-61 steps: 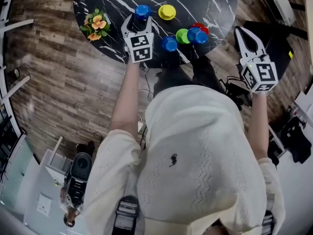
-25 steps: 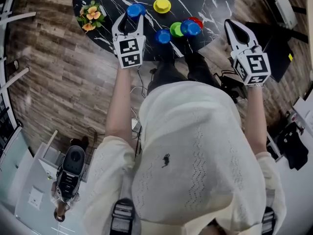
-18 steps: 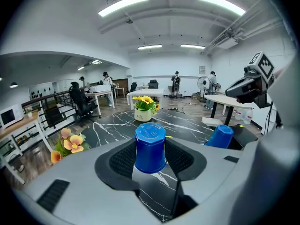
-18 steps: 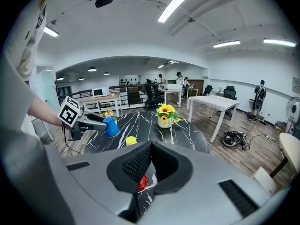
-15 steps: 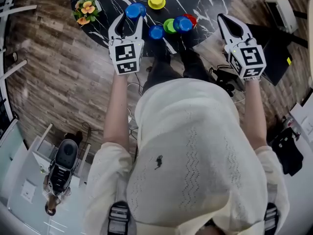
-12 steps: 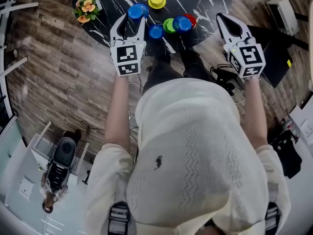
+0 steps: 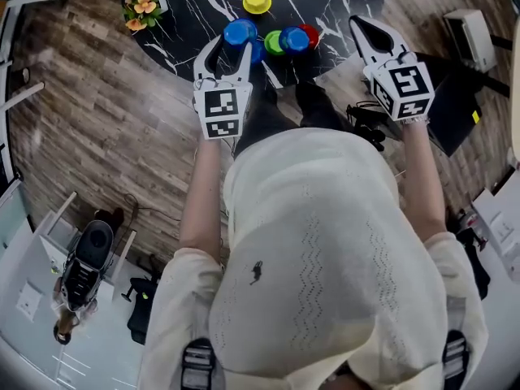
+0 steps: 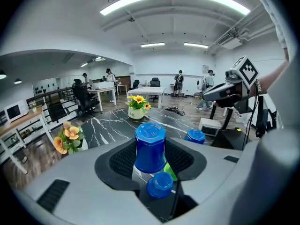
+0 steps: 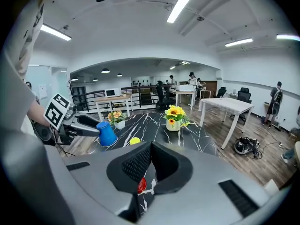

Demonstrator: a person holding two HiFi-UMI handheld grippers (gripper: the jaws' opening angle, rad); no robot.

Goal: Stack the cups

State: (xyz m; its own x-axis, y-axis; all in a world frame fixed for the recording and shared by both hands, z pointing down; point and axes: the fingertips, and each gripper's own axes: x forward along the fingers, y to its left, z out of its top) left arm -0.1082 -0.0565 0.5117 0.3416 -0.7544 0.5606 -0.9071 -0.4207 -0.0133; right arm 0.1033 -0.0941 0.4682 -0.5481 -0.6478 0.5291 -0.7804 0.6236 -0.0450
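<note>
My left gripper (image 7: 231,44) is shut on an upside-down blue cup (image 7: 240,32), held above the near edge of the black marble table (image 7: 195,6). In the left gripper view that blue cup (image 8: 150,146) stands between the jaws, with a smaller blue cup (image 8: 160,185) and a green cup (image 8: 170,171) just under it. To its right sit a green cup (image 7: 274,42), another blue cup (image 7: 295,39) and a red cup (image 7: 310,32). A yellow cup (image 7: 257,1) lies farther back. My right gripper (image 7: 363,27) hangs shut and empty off the table's right edge, the red cup (image 9: 141,185) below its jaws.
A pot of orange flowers (image 7: 140,5) stands at the table's left edge, and a sunflower vase (image 9: 173,117) at its far side. Wooden floor, cables (image 7: 366,124) and a dark stand (image 7: 455,96) lie to the right of the table. People and desks fill the room behind.
My left gripper has carried the blue cup to the right and a little up, close to the small blue and green cups. The right gripper has stayed about where it was.
</note>
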